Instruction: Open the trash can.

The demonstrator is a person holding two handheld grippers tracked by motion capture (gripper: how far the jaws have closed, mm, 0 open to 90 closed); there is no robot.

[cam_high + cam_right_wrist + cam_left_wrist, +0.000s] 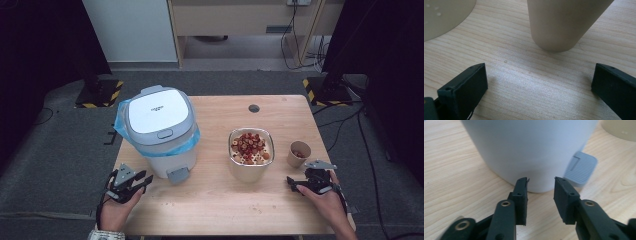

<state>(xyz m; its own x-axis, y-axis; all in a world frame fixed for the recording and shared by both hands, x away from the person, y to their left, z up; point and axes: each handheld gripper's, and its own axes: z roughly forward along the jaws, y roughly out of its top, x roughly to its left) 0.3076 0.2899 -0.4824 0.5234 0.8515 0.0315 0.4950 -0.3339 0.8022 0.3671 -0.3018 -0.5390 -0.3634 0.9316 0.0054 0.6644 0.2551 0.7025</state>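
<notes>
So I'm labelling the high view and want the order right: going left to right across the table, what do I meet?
Left claw → pedal bin → bowl of red bits → paper cup → right claw.

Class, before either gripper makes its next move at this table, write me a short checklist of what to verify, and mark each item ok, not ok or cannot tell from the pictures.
1. Left gripper empty: ok, nothing between its jaws, which stand partly apart.
2. Left gripper lined up with the pedal of the white bin: not ok, it faces the bin's wall, the pedal lies off to the side.
3. Bin lid closed: ok.
4. Right gripper open and empty: ok, jaws wide, bare table between them.
5. Paper cup upright ahead of the right gripper: ok.
6. Bowl of red pieces steady on the table: ok.
</notes>
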